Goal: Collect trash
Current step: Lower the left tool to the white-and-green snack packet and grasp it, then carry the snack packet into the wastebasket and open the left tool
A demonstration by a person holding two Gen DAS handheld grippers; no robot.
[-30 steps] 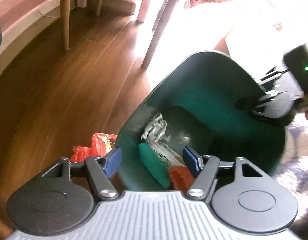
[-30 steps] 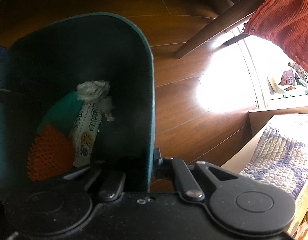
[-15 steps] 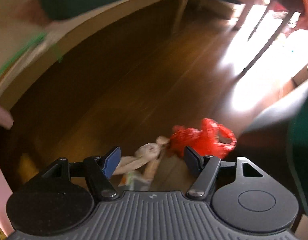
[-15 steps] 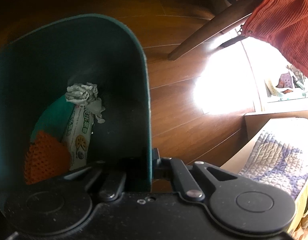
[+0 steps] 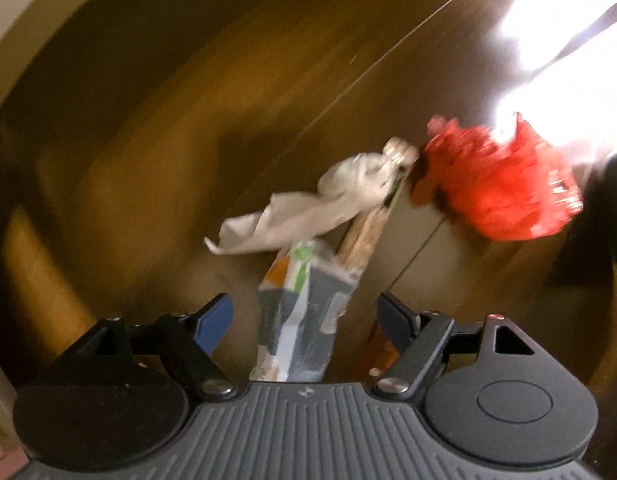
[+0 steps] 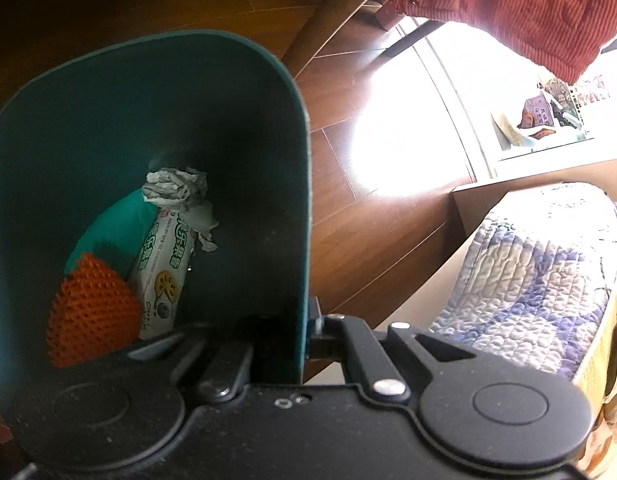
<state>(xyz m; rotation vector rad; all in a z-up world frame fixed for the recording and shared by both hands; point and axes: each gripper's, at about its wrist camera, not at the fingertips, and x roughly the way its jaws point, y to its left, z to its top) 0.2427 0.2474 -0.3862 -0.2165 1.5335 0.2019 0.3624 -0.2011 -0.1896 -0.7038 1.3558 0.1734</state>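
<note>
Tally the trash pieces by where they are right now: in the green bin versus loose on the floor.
In the green bin: 4 (crumpled paper, snack wrapper, orange spiky piece, teal piece)
On the floor: 3 (carton, tissue, red bag)
Total: 7

Left gripper [image 5: 304, 316], pointing down at the wooden floor [image 5: 148, 140], jaws just opening wide with a printed wrapper [image 5: 300, 316] between them, pads apart from it. Crumpled pale paper [image 5: 308, 208] lies just beyond the wrapper. Red plastic bag [image 5: 496, 180] farther right, beside a sunlit patch [image 5: 568, 60].
</note>
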